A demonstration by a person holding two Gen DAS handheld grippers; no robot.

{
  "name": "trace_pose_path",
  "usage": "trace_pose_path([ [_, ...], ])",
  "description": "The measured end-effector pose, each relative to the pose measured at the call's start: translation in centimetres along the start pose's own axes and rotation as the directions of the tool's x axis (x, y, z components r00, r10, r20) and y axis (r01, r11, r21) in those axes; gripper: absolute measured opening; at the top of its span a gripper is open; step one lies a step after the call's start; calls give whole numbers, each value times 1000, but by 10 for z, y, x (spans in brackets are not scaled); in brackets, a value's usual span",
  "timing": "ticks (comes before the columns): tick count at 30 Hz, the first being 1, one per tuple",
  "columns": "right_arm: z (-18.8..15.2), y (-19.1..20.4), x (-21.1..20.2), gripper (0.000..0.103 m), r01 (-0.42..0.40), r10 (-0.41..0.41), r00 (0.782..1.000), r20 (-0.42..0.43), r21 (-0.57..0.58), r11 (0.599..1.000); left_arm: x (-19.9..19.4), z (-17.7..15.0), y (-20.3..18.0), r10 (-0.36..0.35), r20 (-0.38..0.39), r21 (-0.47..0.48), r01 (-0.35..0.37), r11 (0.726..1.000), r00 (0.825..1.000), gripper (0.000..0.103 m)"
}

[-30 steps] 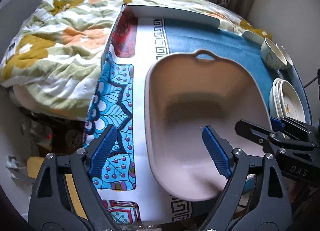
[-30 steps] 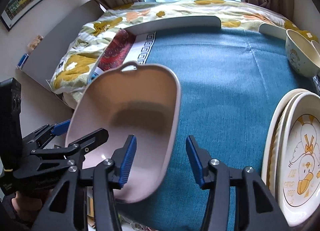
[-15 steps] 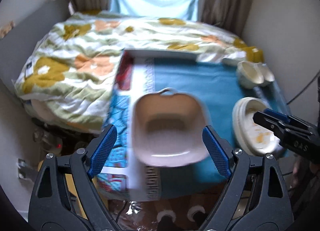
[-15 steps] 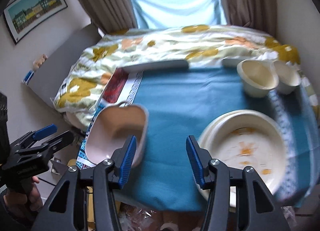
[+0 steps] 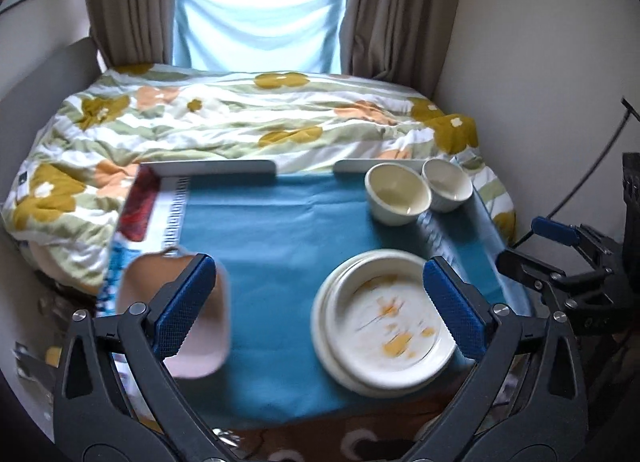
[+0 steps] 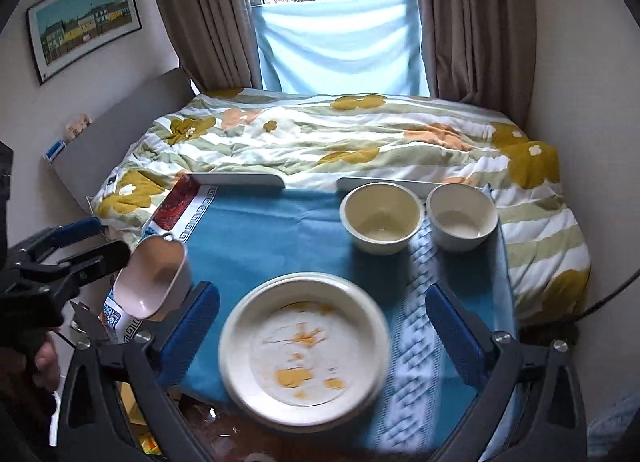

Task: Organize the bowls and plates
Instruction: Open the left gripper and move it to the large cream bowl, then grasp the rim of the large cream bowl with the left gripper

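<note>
A stack of cream plates [image 5: 384,318] [image 6: 304,346] with orange marks sits near the front edge of the blue-clothed table [image 5: 272,229] [image 6: 260,246]. Two cream bowls [image 5: 398,193] [image 6: 382,217] stand side by side at the back right. A pink basin [image 5: 200,354] [image 6: 154,278] rests at the table's left edge. My left gripper [image 5: 318,268] hovers high above the table, its jaws opening and holding nothing. My right gripper [image 6: 322,294] hangs over the plates, its jaws also opening and likewise holding nothing. Each gripper shows at the edge of the other's view.
A bed with a flowered duvet [image 5: 248,121] lies behind the table, under a curtained window [image 6: 340,41]. Two grey rails [image 5: 212,166] line the table's far edge. A patterned cloth [image 6: 188,213] covers its left side. A cable [image 5: 600,157] hangs at the right wall.
Both grippers have drawn back and up from the pink basin, so the whole table now shows. Both pairs of jaws stand wider, the right one much wider. The basin stays at the left.
</note>
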State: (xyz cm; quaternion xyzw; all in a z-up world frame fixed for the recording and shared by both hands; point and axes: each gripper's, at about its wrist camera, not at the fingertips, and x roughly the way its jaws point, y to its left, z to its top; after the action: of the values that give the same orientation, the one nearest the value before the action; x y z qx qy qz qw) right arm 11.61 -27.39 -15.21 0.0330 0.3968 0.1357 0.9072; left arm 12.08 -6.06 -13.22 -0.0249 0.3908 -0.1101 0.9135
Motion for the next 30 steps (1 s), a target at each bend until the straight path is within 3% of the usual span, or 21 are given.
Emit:
trace_pose_path([
  [2, 8, -26, 3, 102, -55, 56, 997, -44, 25, 998, 15, 11, -18, -15, -5, -20, 15, 1000, 1000, 103],
  [8, 26, -77, 19, 103, -59, 64, 996, -68, 79, 995, 76, 36, -51, -36, -85, -36, 33, 999, 996, 103],
  [12, 34, -104, 58, 102, -75, 96, 988, -124, 159, 984, 124, 51, -61, -39, -151, -21, 36, 999, 988, 103],
  [15, 35, -115, 92, 94, -65, 102, 979, -176, 202, 977, 165, 59, -61, -69, -219, -28, 64, 998, 973, 102],
  [16, 37, -118, 103, 85, -67, 112, 974, -195, 224, 972, 178, 61, -60, -87, -240, -39, 79, 996, 967, 101],
  [19, 43, -129, 132, 80, -77, 151, 962, -227, 304, 950, 216, 69, -57, -124, -302, -61, 111, 992, 945, 88],
  [21, 48, -134, 151, 70, -79, 168, 954, -249, 333, 940, 236, 72, -57, -125, -331, -56, 113, 992, 935, 78],
  [23, 51, -136, 169, 59, -66, 172, 946, -276, 354, 933, 256, 75, -55, -120, -364, -54, 107, 993, 924, 62],
  [27, 54, -137, 193, 51, -39, 163, 938, -307, 373, 927, 286, 77, -52, -134, -410, -65, 118, 991, 902, 50],
  [30, 51, -140, 206, 37, -33, 171, 931, -322, 392, 919, 303, 75, -50, -151, -437, -81, 129, 988, 887, 38],
])
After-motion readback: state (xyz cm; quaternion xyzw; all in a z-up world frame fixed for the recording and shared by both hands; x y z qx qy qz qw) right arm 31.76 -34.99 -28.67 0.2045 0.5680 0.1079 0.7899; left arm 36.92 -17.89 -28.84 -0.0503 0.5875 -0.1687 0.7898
